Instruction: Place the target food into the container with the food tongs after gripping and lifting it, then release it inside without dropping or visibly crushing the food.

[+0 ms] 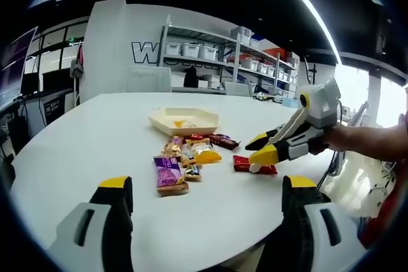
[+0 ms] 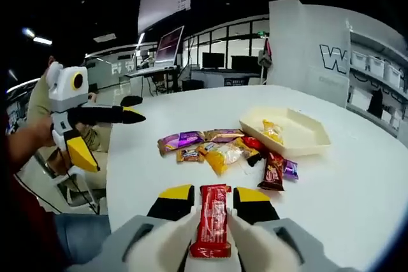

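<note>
The white worktop [image 2: 357, 189] is carrying a cream container [image 2: 287, 133] with one snack already inside, and a pile of wrapped snacks [image 2: 223, 148] is lying just beside it. The right tool [image 2: 212, 197] is pinching a red snack bar [image 2: 212, 220] lengthwise between its jaws, low over the worktop. The slick wrapper could slip free in transit, or harder squeezing could crush it. The left tool [image 1: 205, 188] is hovering spread wide, holding nothing.
</note>
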The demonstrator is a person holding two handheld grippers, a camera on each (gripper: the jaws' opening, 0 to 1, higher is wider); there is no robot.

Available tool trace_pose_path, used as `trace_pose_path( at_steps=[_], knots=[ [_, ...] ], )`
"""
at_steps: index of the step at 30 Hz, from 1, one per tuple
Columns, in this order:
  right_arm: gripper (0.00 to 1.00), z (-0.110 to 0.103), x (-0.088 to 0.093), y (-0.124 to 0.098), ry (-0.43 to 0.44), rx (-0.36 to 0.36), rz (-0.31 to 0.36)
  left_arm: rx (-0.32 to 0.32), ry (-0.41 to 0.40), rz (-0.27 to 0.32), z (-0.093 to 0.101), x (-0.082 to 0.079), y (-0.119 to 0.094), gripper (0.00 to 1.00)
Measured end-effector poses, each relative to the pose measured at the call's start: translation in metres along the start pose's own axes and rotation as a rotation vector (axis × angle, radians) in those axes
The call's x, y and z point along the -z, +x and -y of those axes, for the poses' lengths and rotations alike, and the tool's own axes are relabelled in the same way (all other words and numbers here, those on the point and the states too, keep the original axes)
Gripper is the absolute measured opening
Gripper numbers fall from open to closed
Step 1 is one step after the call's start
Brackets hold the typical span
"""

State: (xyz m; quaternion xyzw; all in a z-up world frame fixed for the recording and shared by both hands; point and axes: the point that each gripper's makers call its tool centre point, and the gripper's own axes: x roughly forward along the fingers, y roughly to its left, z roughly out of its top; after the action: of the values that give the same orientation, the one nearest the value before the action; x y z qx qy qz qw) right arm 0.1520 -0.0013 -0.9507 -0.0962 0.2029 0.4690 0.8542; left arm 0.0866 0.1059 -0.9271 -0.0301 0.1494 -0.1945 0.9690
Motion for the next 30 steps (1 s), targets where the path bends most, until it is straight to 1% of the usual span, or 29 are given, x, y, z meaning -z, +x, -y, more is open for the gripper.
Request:
trace_pose_path(
  at_steps=[1, 3, 5, 7, 13, 18, 22, 26, 28, 30],
  knots=[
    [0.18, 0.003, -0.001, 0.0, -0.002, 0.011, 0.007, -0.002, 0.005, -0.005, -0.001, 0.0, 0.0, 0.95],
    [0.18, 0.004, -0.004, -0.001, -0.003, 0.01, 0.013, -0.005, 0.009, -0.004, -0.003, -0.002, -0.001, 0.95],
    [0.18, 0.004, -0.014, -0.002, 0.043, 0.0, 0.056, -0.006, 0.004, 0.006, -0.004, -0.005, -0.003, 0.95],
    [0.18, 0.006, -0.02, -0.003, 0.071, -0.005, 0.073, -0.01, 0.005, 0.01, -0.006, -0.006, -0.003, 0.95],
    [0.19, 0.011, -0.041, -0.008, 0.112, -0.015, 0.126, -0.012, 0.036, 0.003, -0.005, -0.005, -0.002, 0.99],
    [0.19, 0.017, -0.057, -0.012, 0.128, -0.006, 0.162, -0.003, 0.031, -0.003, -0.002, -0.004, 0.0, 0.99],
    [0.19, 0.024, -0.074, -0.013, 0.128, -0.001, 0.188, 0.002, 0.031, 0.008, -0.001, -0.009, -0.001, 0.99],
    [0.19, 0.034, -0.088, -0.01, 0.116, 0.024, 0.211, 0.0, 0.035, 0.012, -0.002, -0.011, 0.0, 0.99],
    [0.19, 0.038, -0.089, -0.007, 0.131, 0.029, 0.21, -0.002, 0.035, 0.012, -0.002, -0.011, 0.0, 0.99],
    [0.19, 0.043, -0.091, -0.004, 0.127, 0.044, 0.212, -0.002, 0.034, 0.009, -0.002, -0.01, 0.0, 0.99]
  ],
)
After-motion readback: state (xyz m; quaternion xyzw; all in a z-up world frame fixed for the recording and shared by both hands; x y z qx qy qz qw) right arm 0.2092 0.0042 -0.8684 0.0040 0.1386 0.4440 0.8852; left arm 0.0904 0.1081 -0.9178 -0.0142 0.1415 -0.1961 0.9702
